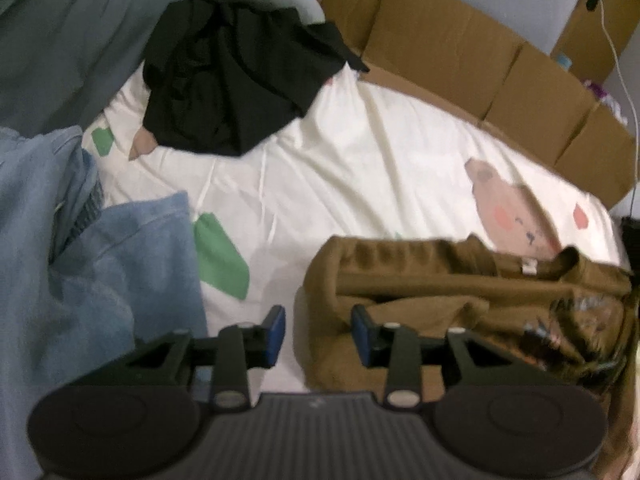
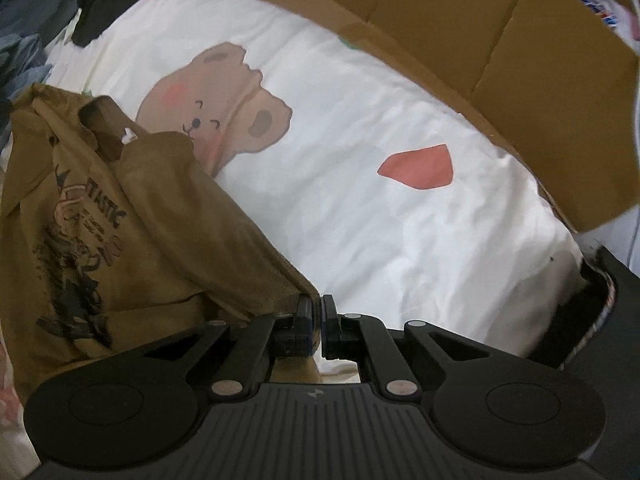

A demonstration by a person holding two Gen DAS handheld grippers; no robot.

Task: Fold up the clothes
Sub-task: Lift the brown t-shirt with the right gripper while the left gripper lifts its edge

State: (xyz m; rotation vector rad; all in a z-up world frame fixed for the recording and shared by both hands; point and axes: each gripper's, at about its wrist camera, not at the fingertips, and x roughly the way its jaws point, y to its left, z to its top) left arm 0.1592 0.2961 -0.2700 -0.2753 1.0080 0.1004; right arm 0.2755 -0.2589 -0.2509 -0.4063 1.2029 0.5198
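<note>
Two grippers, one brown shirt half-folded on the bear-print sheet.

Left to right: blue denim [image 1: 80, 280] heaps at nine o'clock and a black garment [image 1: 240, 80] lies at eleven — both untouched. The left gripper [image 1: 318, 334] hovers part open with nothing between its pads, right at the near left edge of the brown shirt [image 1: 460, 292], which sprawls toward three o'clock. On the right view the right gripper [image 2: 317, 320] is pinched tight on a corner of that shirt, the cloth drawn taut up toward ten o'clock. It looks light, limp and drapey — best taken by hems and corners, I'd judge, since a mid-panel pinch would bunch it.
</note>
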